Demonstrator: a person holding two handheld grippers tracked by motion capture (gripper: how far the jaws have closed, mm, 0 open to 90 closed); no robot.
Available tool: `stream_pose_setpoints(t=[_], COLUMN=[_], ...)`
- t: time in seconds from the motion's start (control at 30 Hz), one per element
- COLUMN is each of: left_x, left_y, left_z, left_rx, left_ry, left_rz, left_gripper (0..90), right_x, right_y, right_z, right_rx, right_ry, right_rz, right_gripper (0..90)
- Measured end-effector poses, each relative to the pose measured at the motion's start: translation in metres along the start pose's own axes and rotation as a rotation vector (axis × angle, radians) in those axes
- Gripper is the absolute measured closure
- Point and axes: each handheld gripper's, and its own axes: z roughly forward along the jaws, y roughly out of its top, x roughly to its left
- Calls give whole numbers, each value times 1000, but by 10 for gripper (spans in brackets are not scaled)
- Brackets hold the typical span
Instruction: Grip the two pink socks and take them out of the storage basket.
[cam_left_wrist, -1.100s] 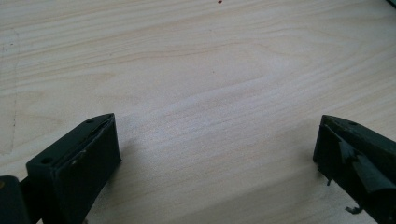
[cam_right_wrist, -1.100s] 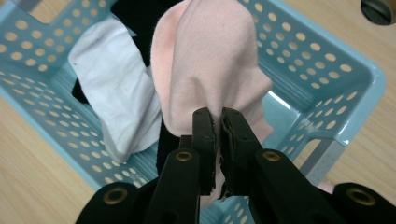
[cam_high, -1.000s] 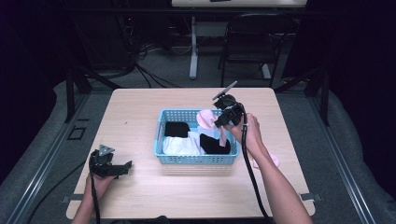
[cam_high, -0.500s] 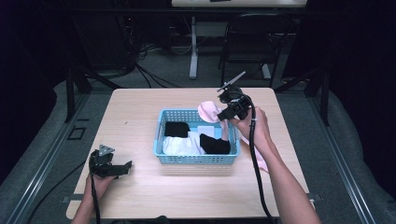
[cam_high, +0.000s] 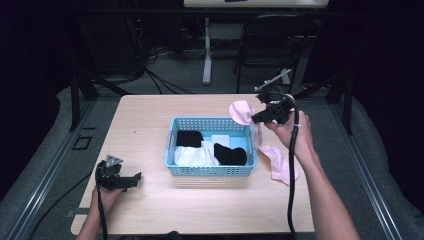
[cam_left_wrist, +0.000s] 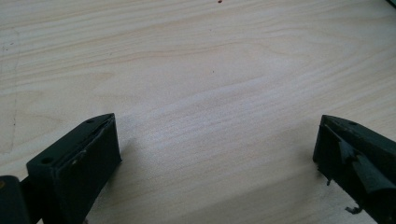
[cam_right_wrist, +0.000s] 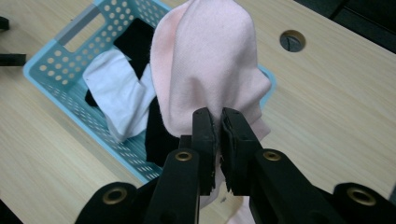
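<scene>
Right claw (cam_high: 254, 119) risen since earlier frame — clenched on soft pink cloth (cam_right_wrist: 205, 70); left claw (cam_left_wrist: 215, 158) released — perforated blue basket (cam_high: 210, 170).

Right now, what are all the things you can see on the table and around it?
Basket: one, light blue, perforated plastic, middle of the table.
Black cloths: two, black, inside the basket.
White cloths: at least one, white, inside the basket between the black ones.
Held pink cloth: one, pale pink, pinched in the right gripper above the basket's right end.
Second pink cloth: one, pale pink, flat on the table right of the basket.
Table: one, light wood, with a round hole near its far right corner.
Chair: one, dark, behind the table.
Left gripper: black, jaws wide apart, near the table's front left.
Right gripper: black, shut on the held pink cloth.
</scene>
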Motion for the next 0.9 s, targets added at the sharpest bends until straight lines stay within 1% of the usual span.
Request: stream_pose_setpoints(t=[0.03,0.1,0.2,0.3,0.33,0.37,0.4,0.43,0.47,0.5,0.53,0.57,0.6,0.63,0.67,0.73,0.9], left_x=[0,0,0,0,0,0,0,0,0,0,0,0,0,0,0,0,0], left_y=[0,0,0,0,0,0,0,0,0,0,0,0,0,0,0,0,0], left_z=[0,0,0,0,0,0,0,0,0,0,0,0,0,0,0,0,0], left_rx=[1,0,-3,0,0,0,1,0,-2,0,1,1,-3,-1,-3,-3,-1], left_ry=[0,0,3,1,1,1,1,1,2,1,0,1,3,2,3,3,2], left_rz=[-1,0,-1,-1,0,0,0,0,-1,-1,0,-1,-1,0,-1,-1,0], left_gripper=[6,6,6,6,6,6,6,6,6,6,6,6,6,6,6,6,6], right_x=[-3,-13,-22,-33,-38,-41,-46,-50,-54,-58,-64,-66,-71,-74,-77,-82,-90], right_y=[-2,-10,-19,-32,-38,-42,-47,-52,-57,-61,-68,-71,-77,-80,-84,-92,-110], right_z=[-2,-8,-10,-9,-6,-4,-1,3,7,10,17,19,26,30,35,46,75], right_rx=[-1,6,6,23,25,34,51,54,68,79,89,93,114,126,131,168,217], right_ry=[-6,-23,-41,-70,-74,-84,-87,-93,-90,-93,-94,-93,-96,-102,-100,-98,-95], right_rz=[6,25,45,63,79,83,89,105,127,130,148,158,176,181,197,206,237], right_gripper=[842,842,842,841,841,841,840,840,840,840,840,840,840,840,840,840,838])
